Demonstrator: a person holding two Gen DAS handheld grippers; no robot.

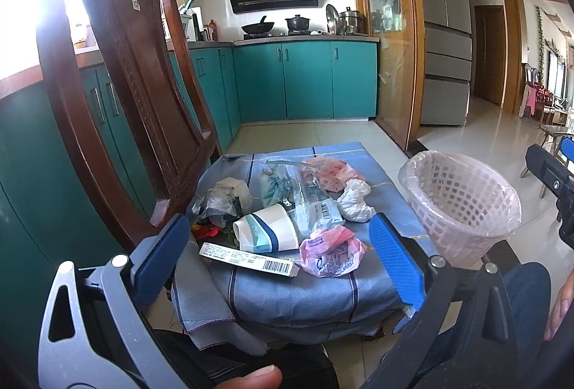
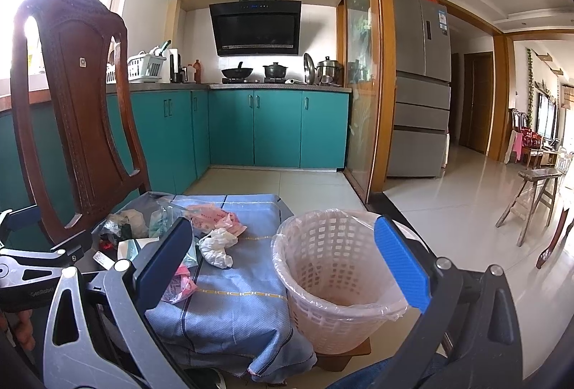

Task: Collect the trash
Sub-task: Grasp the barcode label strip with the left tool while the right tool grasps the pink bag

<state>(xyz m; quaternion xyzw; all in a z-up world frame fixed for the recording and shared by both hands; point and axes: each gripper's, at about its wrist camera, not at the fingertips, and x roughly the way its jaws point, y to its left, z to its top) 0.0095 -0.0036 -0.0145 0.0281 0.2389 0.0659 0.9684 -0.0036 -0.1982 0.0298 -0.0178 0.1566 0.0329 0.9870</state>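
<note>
Blue cloth (image 1: 287,292) holds trash beside lined basket (image 2: 333,281); both tools spread.

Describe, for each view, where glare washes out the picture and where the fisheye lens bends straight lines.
Left wrist view: window glare burns out the upper left behind the chair; the fridge leans, bowed. Right wrist view: the window whites out the top left above the chair; the door frame curves; the basket stays sharp.

Both grippers hang spread wide and empty — the left gripper (image 1: 280,260) before the trash pile on the blue cloth (image 1: 287,295), the right gripper (image 2: 283,263) to that cloth's right, fingers apart.
</note>
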